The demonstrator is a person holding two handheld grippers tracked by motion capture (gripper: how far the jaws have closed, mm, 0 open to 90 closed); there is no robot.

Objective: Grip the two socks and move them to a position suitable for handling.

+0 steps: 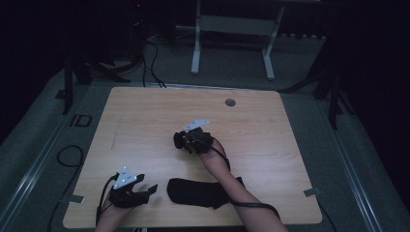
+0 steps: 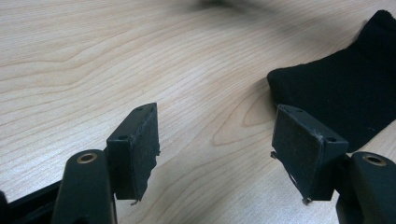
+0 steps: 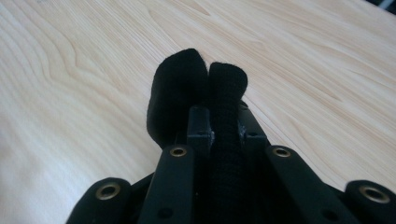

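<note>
On the wooden table [image 1: 145, 111], a black sock-like cloth [image 1: 193, 192] lies flat near the front edge. My left gripper [image 1: 147, 182] rests just left of it. In the left gripper view that gripper [image 2: 217, 135] is open over bare wood, with the cloth [image 2: 345, 93] beyond its right jaw. My right gripper [image 1: 180, 141] is at the middle of the table, pointing left. It [image 3: 219, 121] is shut on a second black cloth piece [image 3: 187, 88], folded and bulging out past the jaws just above the wood.
A round cable hole [image 1: 230, 102] sits near the table's far edge. A white desk frame [image 1: 232, 38] and cables [image 1: 145, 63] stand on the grey floor behind. A cable loop [image 1: 67, 155] lies left of the table. The person's right forearm crosses the flat cloth.
</note>
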